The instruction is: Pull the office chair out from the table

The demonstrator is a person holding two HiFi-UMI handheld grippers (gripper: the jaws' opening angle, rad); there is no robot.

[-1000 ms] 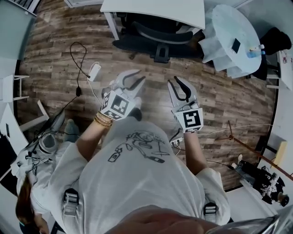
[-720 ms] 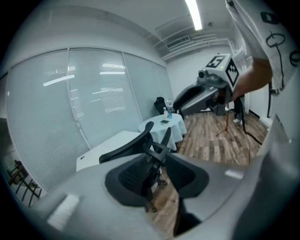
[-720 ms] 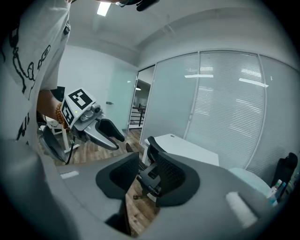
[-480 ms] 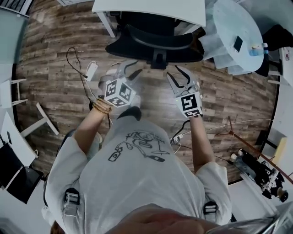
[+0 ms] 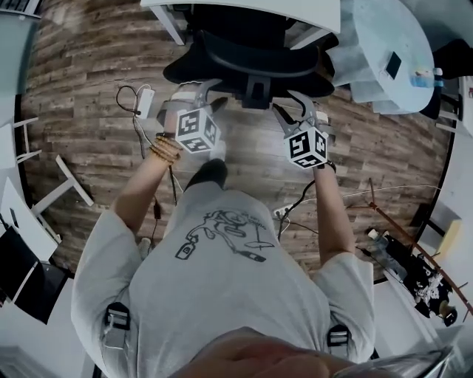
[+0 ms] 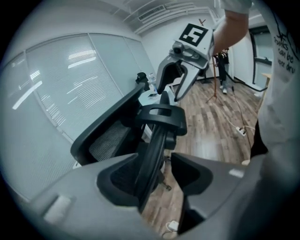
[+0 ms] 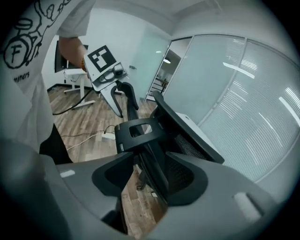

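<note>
Black mesh-backed office chair [image 5: 244, 55] sits tucked under the white table [image 5: 295, 7], backrest towards the person. Its top rim runs through both jaw gaps, with the left gripper [image 5: 208, 93] on one side of the centre bracket and the right gripper [image 5: 294, 108] on the other. Both sets of jaws have just been opening and stand wide, pads off the rim. Likely a stiff plastic frame, fairly heavy, rolling easily on the wood-plank floor [image 5: 89, 125]. Grab the hard rim, not the mesh. Pull evenly or it may swivel.
</note>
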